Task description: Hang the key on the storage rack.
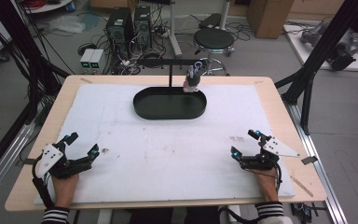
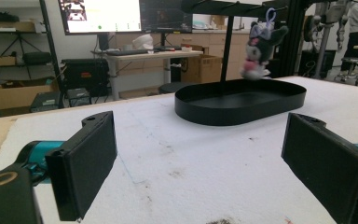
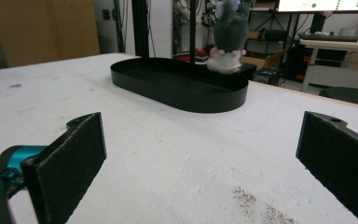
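Hanging by its purple loop from a black metal stand (image 1: 170, 62), the small grey plush toy (image 1: 193, 78) dangles over the far right end of a black oval tray (image 1: 144, 108), likely so it drops in. We rest our left gripper (image 1: 80, 147) and right gripper (image 1: 244, 143) near us on the white foam mat (image 1: 168, 149), jaws wide, holding nothing.

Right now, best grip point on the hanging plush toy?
Probably the plush toy's soft torso, below the head. It hangs from the black rack over the tray, so come in level from the person's side, jaws either side, clear of the tray rim.
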A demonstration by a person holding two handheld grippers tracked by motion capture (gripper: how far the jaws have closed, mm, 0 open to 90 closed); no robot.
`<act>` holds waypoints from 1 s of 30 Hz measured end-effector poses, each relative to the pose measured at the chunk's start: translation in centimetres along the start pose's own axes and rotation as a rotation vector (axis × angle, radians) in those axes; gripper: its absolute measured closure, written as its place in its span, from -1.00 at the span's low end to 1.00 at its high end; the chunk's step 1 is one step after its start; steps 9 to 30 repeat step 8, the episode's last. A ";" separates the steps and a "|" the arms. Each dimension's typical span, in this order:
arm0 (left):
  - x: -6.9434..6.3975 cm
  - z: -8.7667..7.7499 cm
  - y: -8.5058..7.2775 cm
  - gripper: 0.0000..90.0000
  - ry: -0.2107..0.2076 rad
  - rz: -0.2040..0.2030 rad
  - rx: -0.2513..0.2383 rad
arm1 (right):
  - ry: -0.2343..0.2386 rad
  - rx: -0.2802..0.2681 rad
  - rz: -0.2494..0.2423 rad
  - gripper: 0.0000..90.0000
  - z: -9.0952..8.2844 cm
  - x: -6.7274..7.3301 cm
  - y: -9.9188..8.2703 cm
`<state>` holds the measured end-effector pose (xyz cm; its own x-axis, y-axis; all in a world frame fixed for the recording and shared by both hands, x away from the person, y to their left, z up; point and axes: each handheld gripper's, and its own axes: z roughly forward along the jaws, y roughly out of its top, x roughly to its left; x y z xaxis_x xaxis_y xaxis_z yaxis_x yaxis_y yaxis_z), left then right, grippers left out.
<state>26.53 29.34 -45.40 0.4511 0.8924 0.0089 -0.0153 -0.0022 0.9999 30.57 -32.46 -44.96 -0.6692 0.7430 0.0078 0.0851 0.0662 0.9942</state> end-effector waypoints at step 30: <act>0.0 0.0 0.0 -0.77 0.001 -0.009 -0.006 | -0.016 -0.016 -0.015 -0.99 -0.1 0.0 -0.1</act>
